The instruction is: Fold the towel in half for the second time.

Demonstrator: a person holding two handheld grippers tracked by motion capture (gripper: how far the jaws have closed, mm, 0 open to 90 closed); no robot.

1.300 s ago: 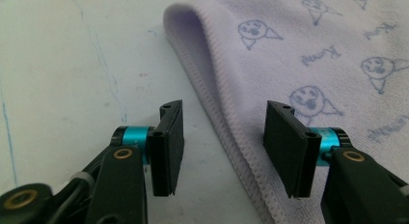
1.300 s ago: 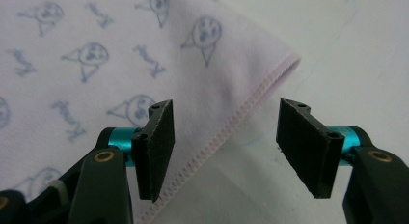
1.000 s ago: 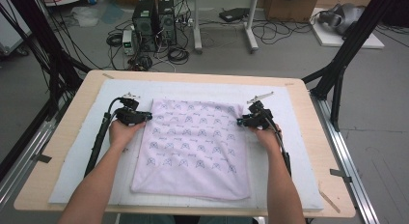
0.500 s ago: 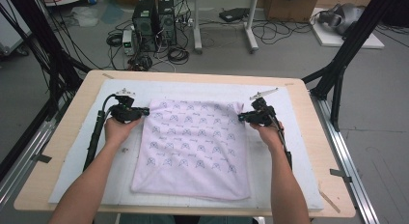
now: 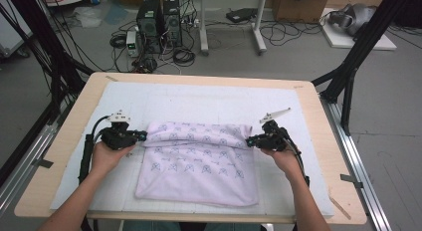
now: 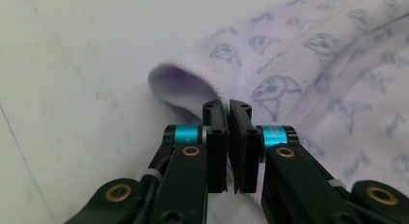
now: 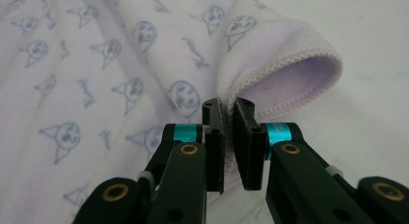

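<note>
A pale lilac towel (image 5: 199,169) with a small blue print lies on the white mat (image 5: 209,99), its far edge lifted and rolled back toward the near side. My left gripper (image 5: 143,136) is shut on the towel's far left corner; in the left gripper view the hemmed corner (image 6: 193,89) curls out from between my jaws (image 6: 226,108). My right gripper (image 5: 250,140) is shut on the far right corner, whose looped hem (image 7: 289,64) stands beside the jaws (image 7: 226,105). These jaws have just been opening a little, and the cloth is still between them.
The mat covers a wooden table (image 5: 64,141) with metal rails along both sides. Black frame legs (image 5: 348,71) stand at the far corners. Computers and cables (image 5: 159,22) sit on the floor beyond the table.
Both hands have moved toward the near edge and slightly up, pulling the towel's far corners with them. The far edge, flat before, now curls over the towel.
</note>
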